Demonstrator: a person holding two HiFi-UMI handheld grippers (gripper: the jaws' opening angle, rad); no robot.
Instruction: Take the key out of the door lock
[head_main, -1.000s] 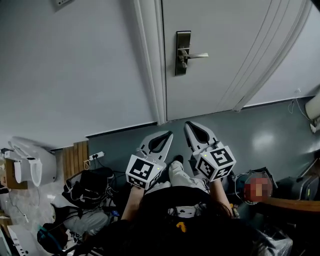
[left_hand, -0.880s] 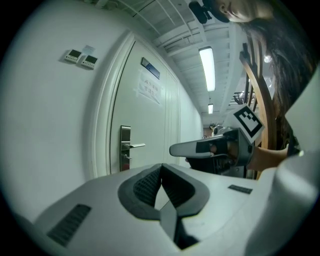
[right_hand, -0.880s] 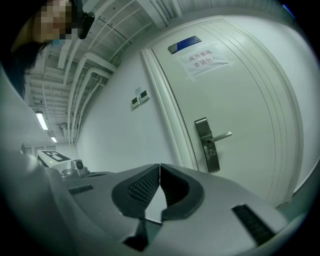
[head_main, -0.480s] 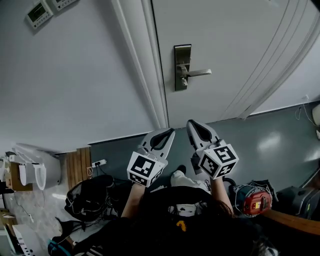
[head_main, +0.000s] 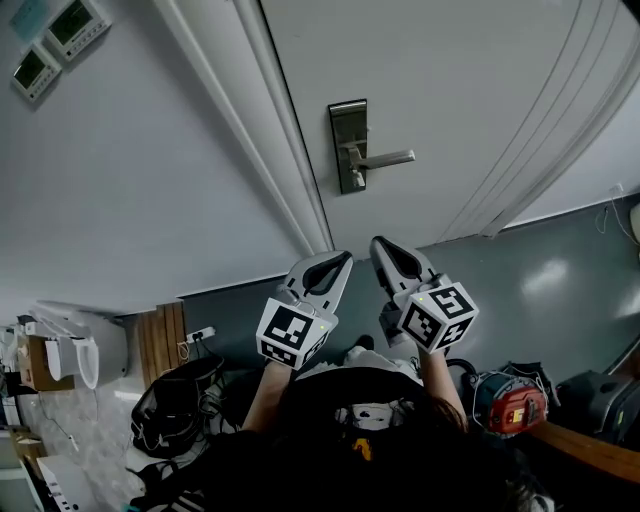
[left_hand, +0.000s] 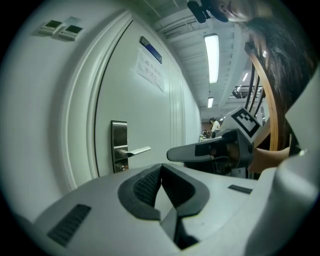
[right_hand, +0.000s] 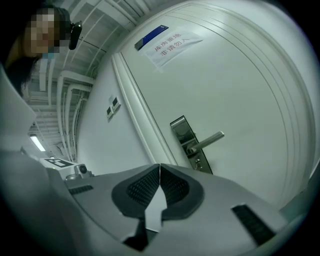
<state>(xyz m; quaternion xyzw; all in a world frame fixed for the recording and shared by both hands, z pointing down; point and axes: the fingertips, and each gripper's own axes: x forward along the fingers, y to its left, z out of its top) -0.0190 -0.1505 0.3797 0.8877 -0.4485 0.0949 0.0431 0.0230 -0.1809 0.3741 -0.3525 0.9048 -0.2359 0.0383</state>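
Observation:
A steel lock plate (head_main: 347, 145) with a lever handle (head_main: 386, 158) is on the white door (head_main: 470, 90). A small key or cylinder (head_main: 357, 181) shows just under the lever, too small to make out. Both grippers are held low, well short of the door. My left gripper (head_main: 331, 263) is shut with nothing in it, and so is my right gripper (head_main: 384, 250) beside it. In the left gripper view the closed tips (left_hand: 161, 167) point at the lock plate (left_hand: 119, 152), with the right gripper (left_hand: 220, 150) alongside. In the right gripper view the tips (right_hand: 159, 167) sit below the lock plate (right_hand: 190, 144).
The door frame (head_main: 275, 140) runs left of the lock. Two wall control panels (head_main: 50, 40) hang at the upper left. A paper notice (right_hand: 171, 43) is stuck high on the door. Bags and cables (head_main: 170, 405) lie on the floor at left, a red device (head_main: 510, 402) at right.
The head view has swung so the lock plate sits further left and lower, with the wall panels now in sight. Both grippers stay shut, side by side, barely moved.

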